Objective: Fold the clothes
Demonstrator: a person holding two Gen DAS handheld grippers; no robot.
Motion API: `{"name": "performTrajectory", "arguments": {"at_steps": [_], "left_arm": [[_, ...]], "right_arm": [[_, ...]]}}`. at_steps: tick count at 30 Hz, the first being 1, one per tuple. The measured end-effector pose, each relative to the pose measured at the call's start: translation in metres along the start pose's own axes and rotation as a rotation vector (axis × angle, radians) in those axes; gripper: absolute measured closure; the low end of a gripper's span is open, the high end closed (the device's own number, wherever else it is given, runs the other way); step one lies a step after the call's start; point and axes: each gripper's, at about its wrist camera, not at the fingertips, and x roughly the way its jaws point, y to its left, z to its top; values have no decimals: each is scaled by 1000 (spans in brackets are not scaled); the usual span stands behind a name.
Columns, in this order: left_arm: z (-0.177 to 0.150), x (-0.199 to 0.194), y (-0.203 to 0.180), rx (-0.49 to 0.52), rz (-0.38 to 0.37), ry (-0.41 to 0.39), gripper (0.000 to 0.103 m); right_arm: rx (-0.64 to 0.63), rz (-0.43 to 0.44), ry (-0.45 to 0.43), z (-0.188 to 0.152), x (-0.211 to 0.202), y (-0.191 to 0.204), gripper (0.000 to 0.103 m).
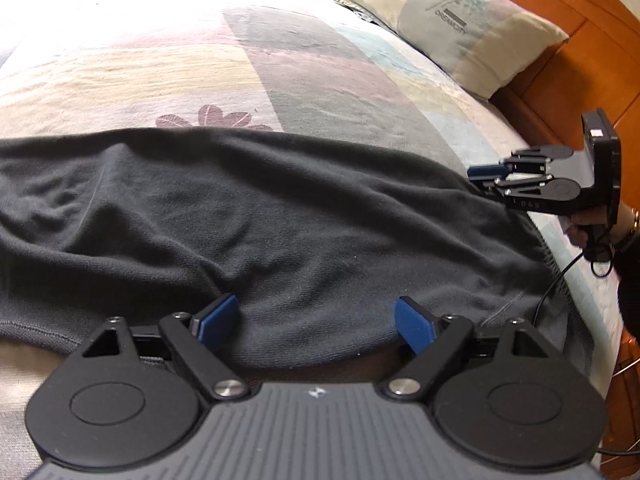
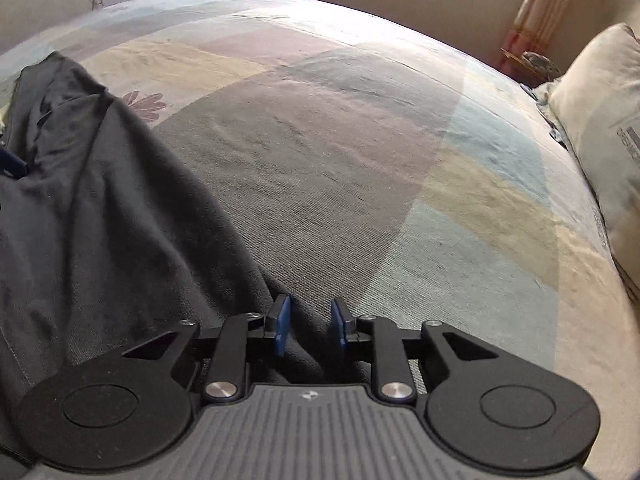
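A dark grey garment (image 1: 248, 216) lies spread and wrinkled across the bed. My left gripper (image 1: 316, 320) hovers over its near hem, open, with blue pads (image 1: 218, 322) wide apart and only flat cloth between them. Held by a hand, my right gripper (image 1: 486, 180) sits at the garment's far right corner. In the right wrist view the right gripper (image 2: 310, 322) has its jaws drawn close with a fold of the garment (image 2: 100, 208) caught low between them. The garment's left end runs out of view.
The bed cover (image 2: 360, 140) has pastel patches and a flower print (image 1: 216, 118). A pillow (image 1: 452, 20) lies at the head end against a wooden headboard (image 1: 560, 72). A cable (image 1: 556, 284) trails from the right gripper along the bed's edge.
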Motion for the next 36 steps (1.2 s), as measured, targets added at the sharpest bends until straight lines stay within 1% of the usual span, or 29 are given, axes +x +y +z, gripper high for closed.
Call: {"name": "performTrajectory", "arguments": {"at_steps": [1,2,3,4,6,9,10,13,15,16,17,19,21,22,23,26,28,30,32,35,36], "left_arm": [[0,1,-1,5,3,1,16],[0,1,-3,10,7,2,15],[1,2,-4,15,10,3,15],[1,1,-5,15,15,7,15],[3,-2,-8,16,18,7,15],[3,-5,-11,22,7,3,15],[2,-5,-11,23,9,6,15],[2,-10,-10,36,24,-7,15],[3,-13,-9,46,35,-19,15],[3,-15,-8,51,41,-25,15],[4,-16,-7,50,44,-26,15],[4,-11,-2,36,62,-6,15],[1,-6,2,27,83,18,15],[-2,-5,3,29,84,16,15],[-5,-6,3,35,81,8,15],[-8,-7,4,39,76,1,14],[-8,-7,4,36,75,3,14],[-8,-7,4,38,73,3,12],[-8,-8,4,40,70,2,12],[-9,-8,5,41,68,-1,12],[-9,-8,5,41,68,-2,12]], "right_arm": [[-10,6,0,0,-1,2,90],[-15,-2,-1,-1,-2,5,101],[-22,-15,-2,-1,-3,9,101],[-51,-68,-1,-1,-5,15,101],[-10,-148,-36,2,-10,13,102],[155,-194,-105,5,-18,-7,102],[178,-229,-113,6,-19,-9,102],[219,-246,-108,10,-26,-14,100],[254,-147,-126,13,-38,-13,98],[254,-105,-115,15,-39,-9,96],[243,-88,-99,17,-36,-4,96],[180,-106,-72,20,-26,4,96],[169,-126,-58,21,-15,2,95],[166,-134,-52,22,-10,0,95],[191,-127,-65,23,-8,-5,95],[223,-52,-113,30,-6,-6,95],[189,17,-108,34,-4,7,95],[128,71,-81,31,-4,27,95],[90,102,-37,22,-1,45,95],[64,98,-38,11,-6,61,94],[66,117,-26,14,-9,60,94]]}}
